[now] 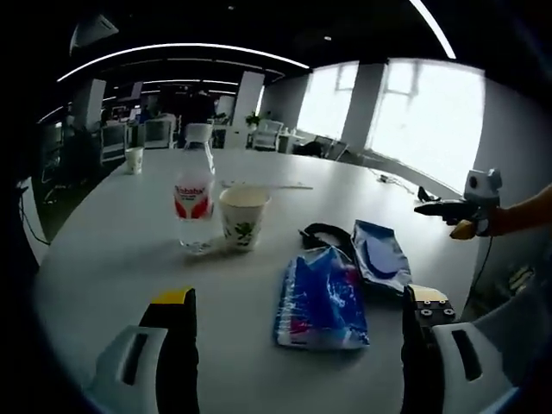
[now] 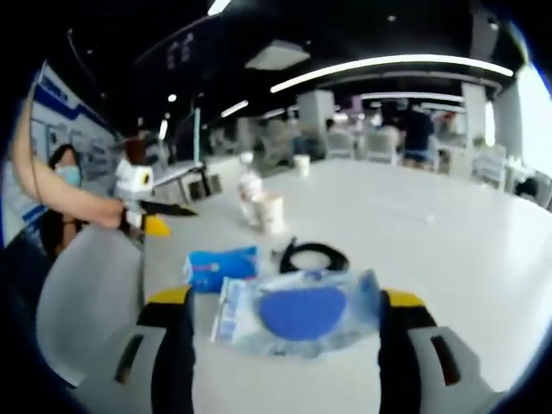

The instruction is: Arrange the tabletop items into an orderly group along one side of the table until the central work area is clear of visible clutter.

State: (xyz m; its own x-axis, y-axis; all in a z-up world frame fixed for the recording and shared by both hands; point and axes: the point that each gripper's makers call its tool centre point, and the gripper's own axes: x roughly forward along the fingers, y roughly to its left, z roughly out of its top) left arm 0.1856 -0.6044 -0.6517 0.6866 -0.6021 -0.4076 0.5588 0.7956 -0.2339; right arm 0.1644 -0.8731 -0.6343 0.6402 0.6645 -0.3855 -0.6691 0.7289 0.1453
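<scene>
On the white round table [image 1: 112,250] lie a blue packet [image 1: 319,297], a clear bag with a blue item inside [image 1: 379,254] and a black coiled strap [image 1: 323,233]. A paper cup [image 1: 243,217] stands beside a water bottle [image 1: 194,198]. My left gripper [image 1: 299,296] is open, its jaws framing the blue packet from above the near edge. My right gripper [image 2: 286,297] is open too, just short of the clear bag [image 2: 297,315], with the blue packet [image 2: 220,267], strap [image 2: 315,254], cup [image 2: 269,211] and bottle [image 2: 248,185] beyond. Each gripper appears in the other's view, held over the table edge: right gripper [image 1: 453,207], left gripper [image 2: 159,207].
A second paper cup [image 1: 134,159] stands at the far rim, and a thin pale stick [image 1: 267,185] lies behind the bottle. A grey chair [image 2: 86,293] sits at the table's edge. Office desks and chairs fill the background; a person sits by the wall.
</scene>
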